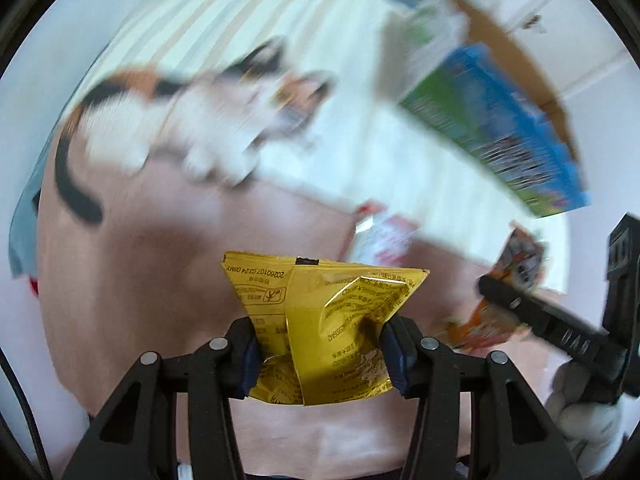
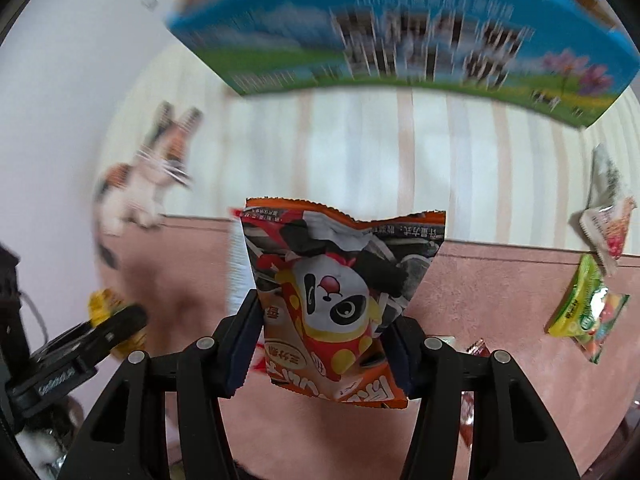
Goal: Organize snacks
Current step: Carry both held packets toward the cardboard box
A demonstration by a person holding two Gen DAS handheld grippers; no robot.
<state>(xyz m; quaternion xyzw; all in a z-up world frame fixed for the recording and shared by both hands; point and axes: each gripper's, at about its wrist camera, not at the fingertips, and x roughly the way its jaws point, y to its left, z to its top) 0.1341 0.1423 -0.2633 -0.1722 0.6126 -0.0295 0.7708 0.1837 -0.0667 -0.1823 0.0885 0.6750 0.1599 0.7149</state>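
The blue box [image 2: 400,28] stands beyond both packets. Below it, loose packets [image 2: 588,312] lie unsorted on the pink cover [image 2: 500,300]. Left hand-held gripper [image 1: 320,356] clamps a yellow packet [image 1: 332,328]; right hand-held gripper [image 2: 320,352] clamps a panda packet [image 2: 336,292], neither yet placed.

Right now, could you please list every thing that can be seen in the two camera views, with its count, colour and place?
yellow foil snack packet: one, yellow, clamped in the left gripper.
orange panda-print snack packet: one, orange, red and black, clamped in the right gripper.
blue and green printed cardboard box: one, blue and green, far side of the surface, blurred.
green snack packet: one, green, on the pink surface, right side.
white and red snack packet: one, right edge, above the green one.
calico cat plush toy: one, white, orange, black, far left.
pink cloth surface: one, pink, under everything.
left gripper: black, shut.
right gripper: black, shut.
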